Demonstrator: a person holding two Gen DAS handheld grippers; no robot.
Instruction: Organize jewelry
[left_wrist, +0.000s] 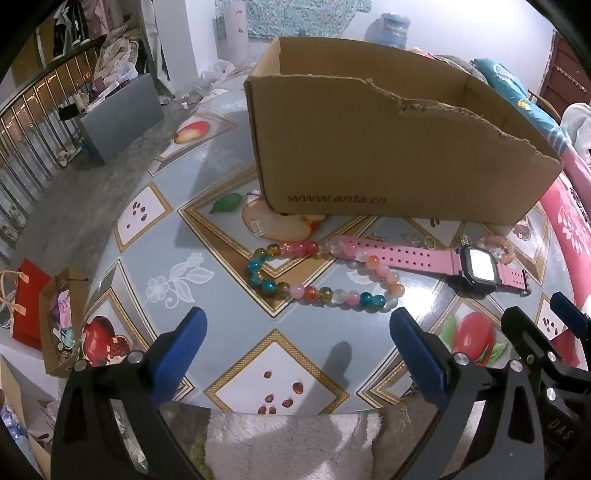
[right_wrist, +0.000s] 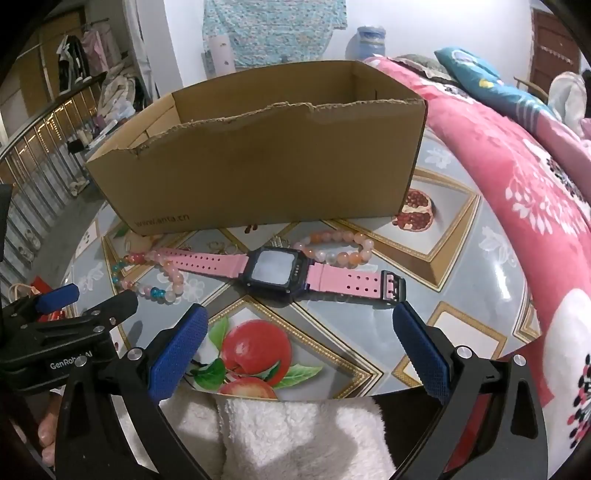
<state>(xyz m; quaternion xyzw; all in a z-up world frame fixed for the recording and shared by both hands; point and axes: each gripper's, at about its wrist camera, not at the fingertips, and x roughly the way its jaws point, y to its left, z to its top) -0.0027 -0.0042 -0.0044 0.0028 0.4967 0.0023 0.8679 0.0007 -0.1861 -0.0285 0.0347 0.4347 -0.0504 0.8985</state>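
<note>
A multicoloured bead necklace (left_wrist: 314, 291) lies looped on the patterned table in front of an open cardboard box (left_wrist: 388, 147). A pink-strapped watch (left_wrist: 476, 267) with a dark square face lies to its right, its strap crossing the beads. A small peach bead bracelet (right_wrist: 336, 245) rests behind the watch (right_wrist: 275, 271). My left gripper (left_wrist: 297, 325) hovers open just short of the necklace, nothing between its blue pads. My right gripper (right_wrist: 301, 321) hovers open just short of the watch, also empty. The box (right_wrist: 266, 155) looks empty from here.
The round table (left_wrist: 207, 236) carries a fruit-print cover and ends near the bottom of both views, where white fleece cloth (right_wrist: 295, 435) shows. A pink floral quilt (right_wrist: 517, 177) lies to the right. A railing and floor clutter sit left.
</note>
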